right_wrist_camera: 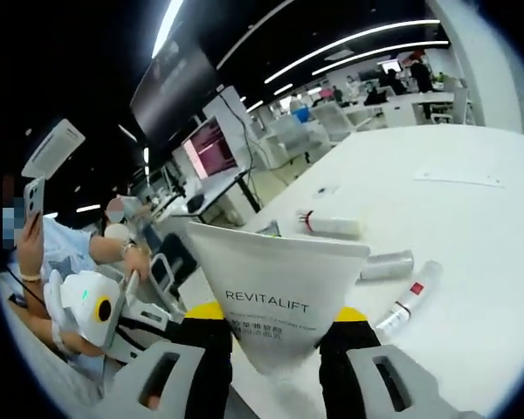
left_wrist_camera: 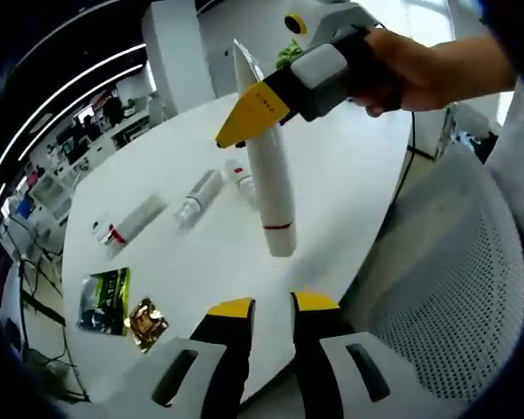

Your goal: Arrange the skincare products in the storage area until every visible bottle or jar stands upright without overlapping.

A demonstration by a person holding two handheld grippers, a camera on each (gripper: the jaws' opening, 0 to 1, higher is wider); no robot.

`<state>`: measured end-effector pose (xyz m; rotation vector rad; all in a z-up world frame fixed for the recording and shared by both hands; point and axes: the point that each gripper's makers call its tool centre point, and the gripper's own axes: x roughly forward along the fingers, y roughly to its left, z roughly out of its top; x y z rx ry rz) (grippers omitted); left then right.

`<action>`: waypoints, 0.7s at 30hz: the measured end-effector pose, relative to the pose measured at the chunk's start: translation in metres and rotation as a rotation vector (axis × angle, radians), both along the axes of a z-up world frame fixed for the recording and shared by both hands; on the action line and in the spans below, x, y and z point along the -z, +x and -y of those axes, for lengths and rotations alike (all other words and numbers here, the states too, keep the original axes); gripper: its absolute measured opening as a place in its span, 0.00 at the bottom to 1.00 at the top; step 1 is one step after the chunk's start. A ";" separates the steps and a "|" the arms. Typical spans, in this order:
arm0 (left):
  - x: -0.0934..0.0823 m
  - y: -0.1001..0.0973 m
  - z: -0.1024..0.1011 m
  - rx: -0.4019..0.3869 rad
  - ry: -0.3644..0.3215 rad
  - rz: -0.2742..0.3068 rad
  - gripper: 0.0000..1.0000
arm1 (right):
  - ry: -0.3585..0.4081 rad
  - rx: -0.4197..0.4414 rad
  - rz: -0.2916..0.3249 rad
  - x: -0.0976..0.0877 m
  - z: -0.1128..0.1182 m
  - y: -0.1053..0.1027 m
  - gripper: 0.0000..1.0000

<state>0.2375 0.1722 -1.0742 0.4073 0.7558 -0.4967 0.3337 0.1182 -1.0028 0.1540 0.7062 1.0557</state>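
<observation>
Tall white squeeze tube with red band [left_wrist_camera: 271,166]: clamped in right gripper [left_wrist_camera: 244,118] jaws, cap down on round white table [left_wrist_camera: 349,175], apparently being stood upright. Left gripper [left_wrist_camera: 271,307]: jaws narrow, holding nothing, low near the table edge. Three small white tubes [left_wrist_camera: 201,196] lying flat. Open-plan office.

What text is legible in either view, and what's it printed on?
"REVITALIFT": on the white tube clamped in the right tongs.
Two smaller lines under it on the same tube: too blurred to read.
Dark print on the right tongs' yellow tip in the left gripper view: too small to read.
Labels on the lying tubes, green sachet: unreadable.
</observation>
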 end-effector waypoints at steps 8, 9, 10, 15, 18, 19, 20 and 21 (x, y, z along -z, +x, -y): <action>0.026 -0.007 -0.015 -0.072 0.019 -0.059 0.59 | -0.002 0.027 0.005 -0.002 0.007 0.013 0.33; 0.027 -0.007 -0.013 -0.070 0.032 -0.057 0.60 | -0.005 0.030 0.003 -0.002 0.008 0.015 0.33; 0.026 -0.006 -0.013 -0.064 0.039 -0.047 0.59 | -0.007 0.030 0.004 -0.002 0.008 0.016 0.33; 0.029 -0.004 -0.013 -0.056 0.064 -0.030 0.57 | -0.023 0.038 0.012 -0.001 0.011 0.026 0.33; 0.032 -0.005 -0.013 -0.046 0.081 -0.037 0.57 | -0.024 0.045 0.012 -0.001 0.010 0.032 0.33; 0.033 -0.005 -0.014 -0.042 0.089 -0.040 0.56 | -0.026 0.049 0.015 -0.001 0.010 0.034 0.33; 0.033 -0.006 -0.014 -0.039 0.093 -0.044 0.56 | -0.027 0.051 0.015 0.000 0.010 0.036 0.33; 0.034 -0.006 -0.014 -0.037 0.091 -0.051 0.55 | -0.029 0.053 0.015 0.000 0.010 0.037 0.33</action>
